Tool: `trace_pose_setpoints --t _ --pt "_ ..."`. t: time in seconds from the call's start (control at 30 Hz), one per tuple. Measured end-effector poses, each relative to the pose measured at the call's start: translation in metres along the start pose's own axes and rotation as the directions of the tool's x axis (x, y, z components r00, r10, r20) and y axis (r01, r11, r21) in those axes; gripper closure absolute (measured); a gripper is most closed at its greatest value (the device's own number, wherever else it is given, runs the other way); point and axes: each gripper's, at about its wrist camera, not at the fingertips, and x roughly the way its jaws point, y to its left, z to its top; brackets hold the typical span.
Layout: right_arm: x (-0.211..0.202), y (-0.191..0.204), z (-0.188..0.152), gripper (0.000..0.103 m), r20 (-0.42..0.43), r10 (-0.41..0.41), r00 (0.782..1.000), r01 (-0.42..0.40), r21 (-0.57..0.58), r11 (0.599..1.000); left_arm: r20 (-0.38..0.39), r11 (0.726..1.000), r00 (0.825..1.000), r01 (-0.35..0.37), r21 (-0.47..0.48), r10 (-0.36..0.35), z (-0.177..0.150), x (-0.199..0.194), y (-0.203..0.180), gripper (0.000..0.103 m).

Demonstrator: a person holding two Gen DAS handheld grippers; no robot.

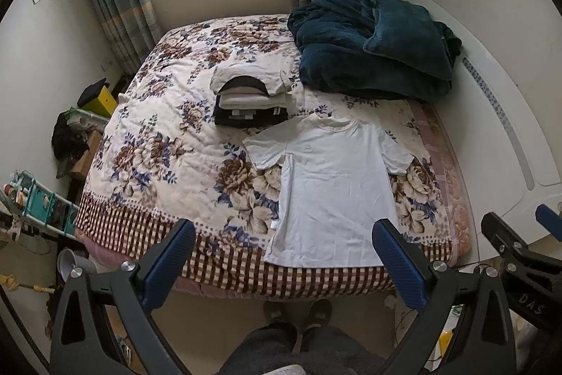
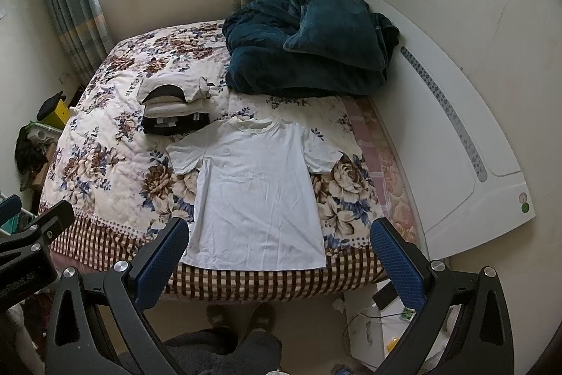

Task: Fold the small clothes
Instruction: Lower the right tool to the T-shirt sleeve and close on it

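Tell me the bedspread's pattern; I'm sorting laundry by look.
Cream bedspread with brown and blue flowers and a brown-and-white checked border at the near edge; clearest in the left wrist view.

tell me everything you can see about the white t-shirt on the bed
The white short-sleeved cotton-looking t-shirt lies flat and unfolded, front up, on the floral quilted bedspread. Its ribbed round collar points toward the window, both sleeves are spread, and the hem is at the bed's near edge. It is lightly wrinkled, with a small chest mark. Neither claw touches it.

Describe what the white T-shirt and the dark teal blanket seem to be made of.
White T-shirt: thin matte knit, probably cotton jersey; it lies flat with fine creases and a ribbed collar.
Dark teal blanket: thick plush, likely fleece or velour; soft sheen on bulky rounded folds.
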Motion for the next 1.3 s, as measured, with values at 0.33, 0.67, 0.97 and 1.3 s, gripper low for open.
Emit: trace_pose_setpoints --t 0.33,0.67,0.97,1.3 --pt "0.087 0.001 0.016 0.000 -0.036 -0.102 0.994 0.105 0.098 0.990 0.055 0.999 0.998 0.004 0.052 -0.007 0.030 0.081 0.001 0.000" --pt "0.280 -0.059 0.063 0.000 -0.124 -0.141 0.982 0.167 0.233 0.958 -0.054 1.000 0.998 -0.008 0.015 0.009 0.087 0.244 -0.058 0.000" --pt "0.513 -0.149 0.071 0.000 -0.265 -0.080 0.961 0.170 0.339 0.925 -0.151 0.992 0.981 -0.123 -0.005 0.120 0.115 0.419 -0.133 0.000" --pt "0.730 -0.246 0.008 0.000 -0.397 0.172 0.902 0.167 0.686 0.708 -0.352 0.986 0.923 -0.166 -0.007 0.153 0.073 0.599 -0.171 0.000"
